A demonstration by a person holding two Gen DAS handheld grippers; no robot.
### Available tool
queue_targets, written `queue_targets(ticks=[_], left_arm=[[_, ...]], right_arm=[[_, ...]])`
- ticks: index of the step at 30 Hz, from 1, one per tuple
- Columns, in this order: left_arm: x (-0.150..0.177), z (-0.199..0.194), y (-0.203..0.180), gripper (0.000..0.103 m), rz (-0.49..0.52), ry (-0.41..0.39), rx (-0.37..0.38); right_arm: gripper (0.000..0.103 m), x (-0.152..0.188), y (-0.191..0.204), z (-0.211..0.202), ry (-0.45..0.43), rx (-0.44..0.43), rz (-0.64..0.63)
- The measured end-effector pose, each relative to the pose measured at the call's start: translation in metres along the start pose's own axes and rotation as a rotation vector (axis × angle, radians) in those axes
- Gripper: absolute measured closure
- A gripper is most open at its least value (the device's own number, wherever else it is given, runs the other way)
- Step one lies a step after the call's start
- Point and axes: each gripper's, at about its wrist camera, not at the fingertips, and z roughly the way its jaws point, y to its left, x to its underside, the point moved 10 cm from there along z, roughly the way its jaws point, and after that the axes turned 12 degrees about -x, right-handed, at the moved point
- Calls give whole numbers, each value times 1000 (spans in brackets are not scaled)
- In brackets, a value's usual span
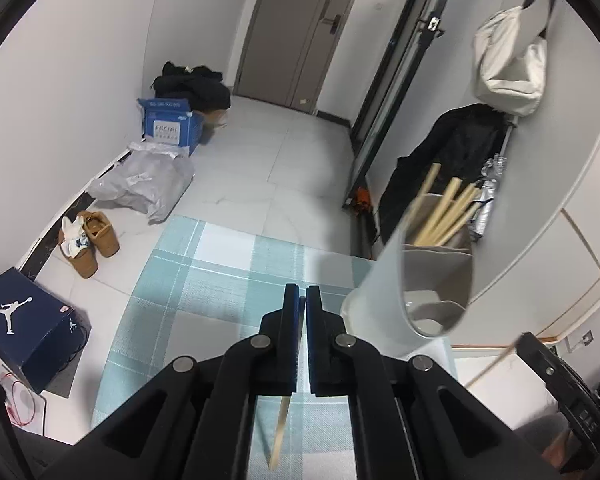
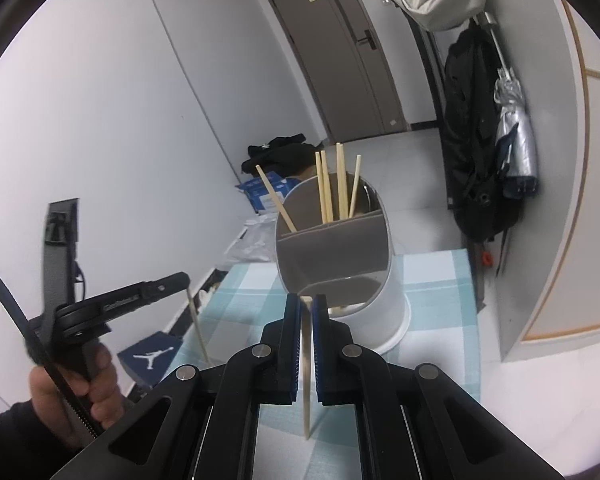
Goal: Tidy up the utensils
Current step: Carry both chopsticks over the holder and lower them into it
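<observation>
Several chopsticks (image 2: 332, 188) already stand in the holder (image 2: 340, 264) mid-frame; your left gripper (image 1: 302, 300) and right gripper (image 2: 307, 308) each pinch one chopstick more, both still to drop in.

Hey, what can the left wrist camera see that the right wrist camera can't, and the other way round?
Only the left wrist view shows the tan shoes on the floor. Only the right wrist view shows the hand holding the left gripper, which pinches a chopstick. Both show the white divided holder with chopsticks on the checked cloth, the door, and each camera's own gripper shut on a chopstick.
</observation>
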Motion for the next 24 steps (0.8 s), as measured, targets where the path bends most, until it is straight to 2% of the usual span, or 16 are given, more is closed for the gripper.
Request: queue_targets(ticks=[12,24], left_arm=[[2,-22,-6,103,-11,-9,57],[-15,-51,-19,103,18,-72,120]], right_arm=[[98,3,8,-23,-13,80,-64],[98,-20,30,-39,-56,82,-101]])
